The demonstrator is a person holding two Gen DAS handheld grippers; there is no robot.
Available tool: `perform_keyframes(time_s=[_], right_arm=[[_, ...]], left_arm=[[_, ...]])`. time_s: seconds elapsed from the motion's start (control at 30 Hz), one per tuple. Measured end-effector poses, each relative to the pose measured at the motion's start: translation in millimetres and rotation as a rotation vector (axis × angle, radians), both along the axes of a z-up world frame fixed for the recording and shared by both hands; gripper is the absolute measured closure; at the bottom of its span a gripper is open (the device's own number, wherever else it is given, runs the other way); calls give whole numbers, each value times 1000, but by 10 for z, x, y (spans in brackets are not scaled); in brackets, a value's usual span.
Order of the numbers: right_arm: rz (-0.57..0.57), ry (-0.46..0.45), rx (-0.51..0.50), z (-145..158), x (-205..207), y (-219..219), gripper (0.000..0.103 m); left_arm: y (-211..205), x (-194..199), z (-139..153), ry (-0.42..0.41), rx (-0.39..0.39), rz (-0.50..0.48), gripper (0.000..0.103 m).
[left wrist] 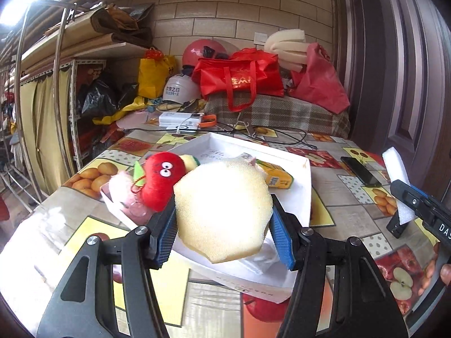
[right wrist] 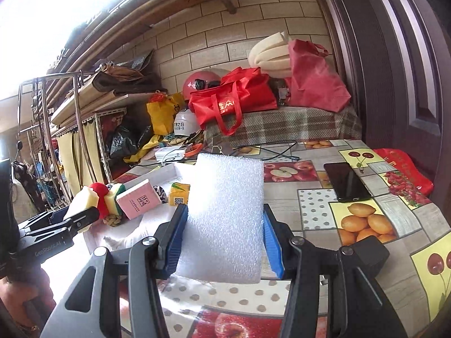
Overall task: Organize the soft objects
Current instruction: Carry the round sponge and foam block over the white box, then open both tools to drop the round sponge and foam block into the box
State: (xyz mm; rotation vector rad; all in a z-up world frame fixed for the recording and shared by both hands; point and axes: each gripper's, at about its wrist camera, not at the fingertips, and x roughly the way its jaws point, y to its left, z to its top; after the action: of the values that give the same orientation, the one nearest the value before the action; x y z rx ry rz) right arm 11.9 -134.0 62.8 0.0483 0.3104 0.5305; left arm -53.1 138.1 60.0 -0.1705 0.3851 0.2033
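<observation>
Yellow sponge: over the white tray, clamped at both sides by the left gripper; likely light, squashy.
White foam sheet: just beside the tray, pinched edgewise in the right gripper; probably bends easily.

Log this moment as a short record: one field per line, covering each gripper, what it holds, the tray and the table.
left gripper: shut on yellow sponge, above the white tray
right gripper: shut on white foam sheet, held upright
tray contents: red plush toy, juice carton, pink box
table: fruit-print cloth, black phone lying flat
</observation>
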Motion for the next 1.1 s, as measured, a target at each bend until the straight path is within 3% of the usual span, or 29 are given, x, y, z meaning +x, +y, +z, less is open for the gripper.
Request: perform_keyframes(time_s=[0.17, 0.3, 0.57, 0.83, 1.1], right_arm=[[42, 8, -15, 24, 13, 192, 53], [93, 14, -53, 67, 68, 423, 53], [177, 12, -75, 225, 195, 842, 53], [192, 37, -61, 249, 314, 1038, 53], [163, 89, -20, 308, 591, 1126, 53]], left_arm=[[464, -51, 59, -5, -59, 82, 43], [619, 50, 149, -3, -90, 90, 43], [488, 388, 425, 3, -5, 50, 43], [470, 611, 474, 29, 10, 34, 43], [783, 1151, 508, 113, -115, 1, 43]])
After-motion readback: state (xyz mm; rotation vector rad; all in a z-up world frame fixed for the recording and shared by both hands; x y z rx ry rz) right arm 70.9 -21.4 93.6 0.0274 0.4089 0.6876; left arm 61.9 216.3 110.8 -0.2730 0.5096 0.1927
